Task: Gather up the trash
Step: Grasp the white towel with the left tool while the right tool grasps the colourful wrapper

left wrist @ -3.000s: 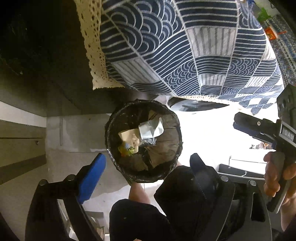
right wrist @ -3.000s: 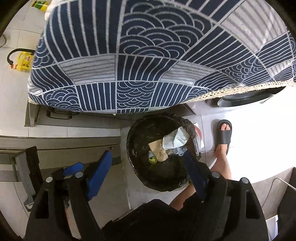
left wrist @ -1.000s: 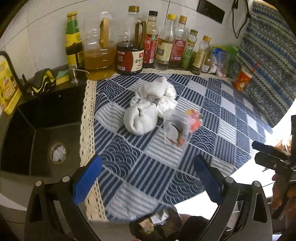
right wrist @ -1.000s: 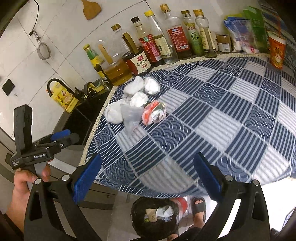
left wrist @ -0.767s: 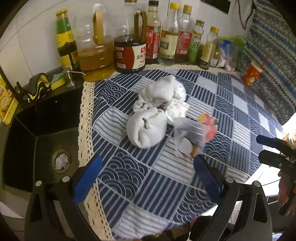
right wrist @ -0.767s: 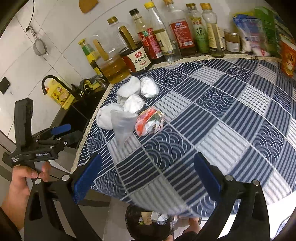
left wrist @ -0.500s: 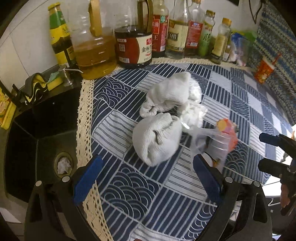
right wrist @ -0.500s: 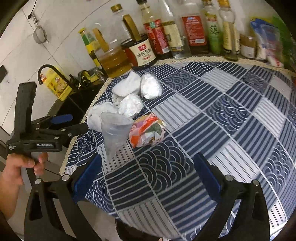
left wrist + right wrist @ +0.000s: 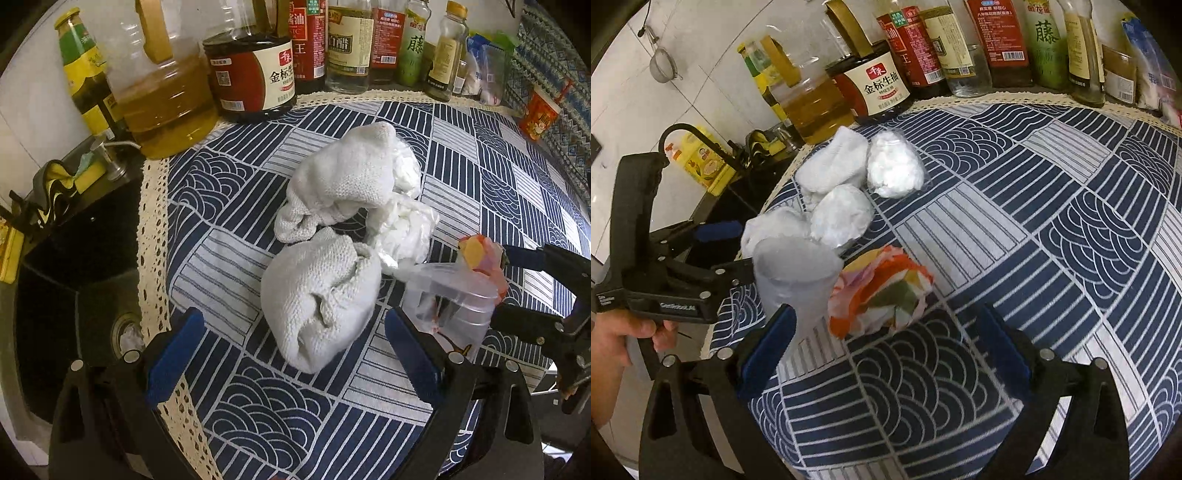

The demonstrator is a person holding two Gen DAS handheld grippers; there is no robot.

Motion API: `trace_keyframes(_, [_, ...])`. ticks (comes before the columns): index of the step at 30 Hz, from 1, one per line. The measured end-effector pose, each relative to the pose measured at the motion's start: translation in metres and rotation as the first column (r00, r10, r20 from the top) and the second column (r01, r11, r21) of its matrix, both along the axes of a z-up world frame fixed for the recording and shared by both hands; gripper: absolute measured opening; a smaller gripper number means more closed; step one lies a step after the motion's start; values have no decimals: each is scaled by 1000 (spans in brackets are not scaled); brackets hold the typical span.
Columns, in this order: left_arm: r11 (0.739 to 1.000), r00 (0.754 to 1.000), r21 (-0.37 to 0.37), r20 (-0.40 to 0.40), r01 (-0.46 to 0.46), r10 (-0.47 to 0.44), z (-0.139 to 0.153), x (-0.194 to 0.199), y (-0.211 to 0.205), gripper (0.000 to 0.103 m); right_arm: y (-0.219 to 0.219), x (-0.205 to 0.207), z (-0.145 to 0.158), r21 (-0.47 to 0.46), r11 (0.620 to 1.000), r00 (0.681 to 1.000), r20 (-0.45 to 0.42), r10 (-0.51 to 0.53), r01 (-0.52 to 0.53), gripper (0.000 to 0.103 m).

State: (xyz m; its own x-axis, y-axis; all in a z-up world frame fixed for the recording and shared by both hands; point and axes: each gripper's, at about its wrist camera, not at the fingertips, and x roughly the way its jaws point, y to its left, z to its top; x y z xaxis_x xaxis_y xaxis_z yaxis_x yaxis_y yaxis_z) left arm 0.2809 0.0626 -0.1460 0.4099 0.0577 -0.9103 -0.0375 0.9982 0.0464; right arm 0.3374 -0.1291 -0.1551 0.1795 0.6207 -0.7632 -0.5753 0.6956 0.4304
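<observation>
On the blue patterned tablecloth [image 9: 258,417] lies a pile of trash. A white knitted bundle [image 9: 321,299] sits between the spread fingers of my left gripper [image 9: 293,354], which is open and not touching it. Behind it lie another white bundle [image 9: 347,184] and a plastic-wrapped wad [image 9: 402,225]. My right gripper [image 9: 886,347] is open with its jaws closing. A crumpled colourful wrapper [image 9: 882,291] sits just ahead, between its fingers, untouched. A clear plastic cup [image 9: 794,273] stands by its left pad. The left gripper [image 9: 735,251] shows beyond the cup.
Several sauce and oil bottles [image 9: 255,70] line the tiled wall behind the pile. A dark sink [image 9: 66,280] drops away left of the cloth's lace edge [image 9: 151,258]. An orange cup [image 9: 539,114] stands at the far right. The cloth's right half [image 9: 1071,221] is bare.
Both grippers swung from the black bin under the table up to the tabletop, then dropped closer to the trash pile. The pile now fills both views.
</observation>
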Motion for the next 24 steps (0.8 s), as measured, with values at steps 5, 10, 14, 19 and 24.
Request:
trace_keyframes(5, [1000, 1000, -5, -10, 14, -14, -3, 7, -2, 92, 3, 5, -1, -10, 1000, 1000, 5, 9, -9, 82])
trace_keyframes(10, [999, 999, -19, -30, 25, -26, -9, 9, 0, 77, 9, 8, -2, -16, 999, 999, 17, 36, -36, 72])
trace_keyframes(14, [998, 998, -37, -40, 43, -45, -11, 10, -2, 66, 14, 10, -5, -25, 998, 998, 23, 51, -50, 62])
trace_keyframes(19, [997, 997, -42, -53, 58, -61, -14, 8, -5, 53, 11, 13, -9, -15, 999, 999, 10, 38, -38, 52])
trace_keyframes(24, [998, 997, -42, -47, 51, -53, -11, 5, -4, 43, 9, 12, -7, -16, 999, 999, 30, 29, -28, 49])
